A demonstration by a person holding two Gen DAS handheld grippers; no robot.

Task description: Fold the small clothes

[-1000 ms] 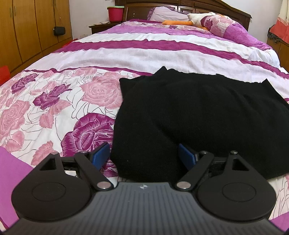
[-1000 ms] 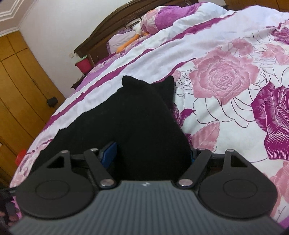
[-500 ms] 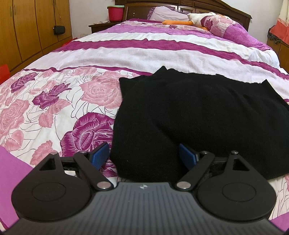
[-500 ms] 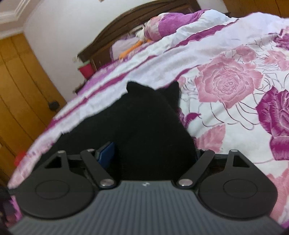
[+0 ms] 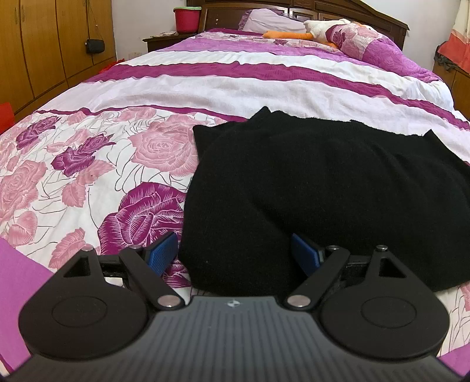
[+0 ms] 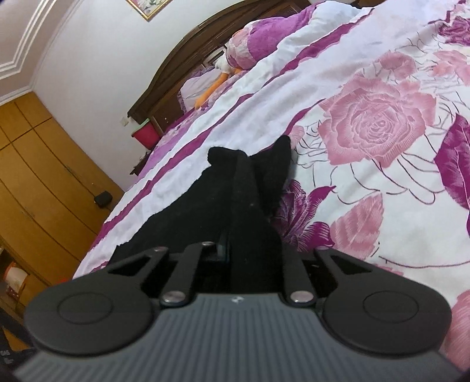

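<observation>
A small black knit garment [image 5: 308, 188] lies spread on the floral bedspread [image 5: 88, 182]. My left gripper [image 5: 235, 254] is open, its blue pads on either side of the garment's near left edge. In the right wrist view the same black garment [image 6: 235, 199] runs away from me toward its far corners. My right gripper [image 6: 249, 249] is shut on the garment's near right edge, and the cloth bunches between the jaws and hides the fingertips.
The bed runs on to a wooden headboard [image 5: 352, 8] with pillows and a plush toy [image 5: 308, 31]. A red bucket [image 5: 188, 19] stands on a nightstand at the back left. Wooden wardrobes [image 5: 44, 50] line the left wall.
My right gripper has closed on the garment's edge and tilted, lifting the cloth slightly. My left gripper has stayed open and barely moved.
</observation>
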